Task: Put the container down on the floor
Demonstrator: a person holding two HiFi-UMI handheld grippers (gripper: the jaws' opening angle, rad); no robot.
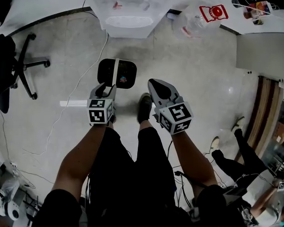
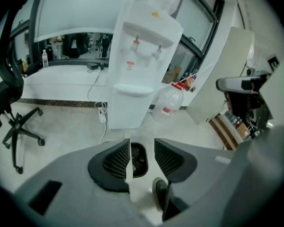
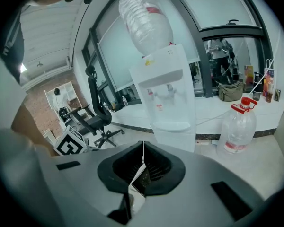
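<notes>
A black container with rounded corners and small coloured items inside lies on the pale floor in front of the person's feet. My left gripper hovers over its near left edge. In the left gripper view the jaws stand apart, and the container shows through the gap below them, untouched. My right gripper hangs to the right of the container, above a dark shoe. In the right gripper view its jaws are pressed together with nothing between them.
A white water dispenser stands just beyond the container, with a large water bottle to its right. A black office chair is at the left, and a white cable trails across the floor. Another person's feet are at the right.
</notes>
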